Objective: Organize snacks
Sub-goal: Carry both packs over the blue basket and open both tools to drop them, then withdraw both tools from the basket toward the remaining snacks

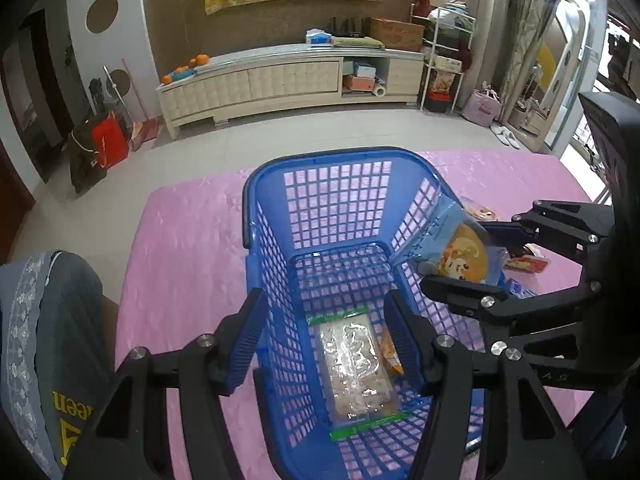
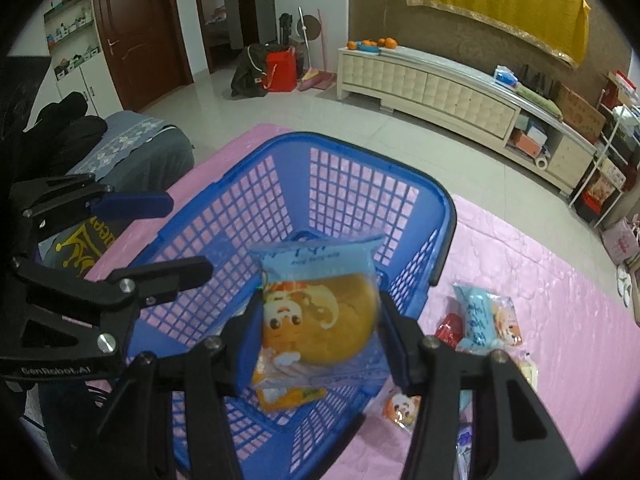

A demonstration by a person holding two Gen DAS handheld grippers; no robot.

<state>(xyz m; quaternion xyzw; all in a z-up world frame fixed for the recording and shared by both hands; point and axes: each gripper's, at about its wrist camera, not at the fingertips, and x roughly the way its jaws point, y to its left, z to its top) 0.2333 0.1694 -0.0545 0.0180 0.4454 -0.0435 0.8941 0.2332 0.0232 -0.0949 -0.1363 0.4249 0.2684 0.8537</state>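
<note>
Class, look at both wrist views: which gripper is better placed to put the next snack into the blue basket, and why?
The right gripper. It already grips a bun packet above the blue basket. The left gripper is open, straddling the basket's near wall, holding nothing.

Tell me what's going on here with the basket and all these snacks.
Someone with a gripper in each hand is sorting snacks into a blue basket on a pink tablecloth. The right gripper is shut on a packaged bun, holding it over the basket. The left gripper is open, its fingers astride the basket's near wall. A clear packet already lies in the basket, and more snack packets wait on the cloth beside it.
</note>
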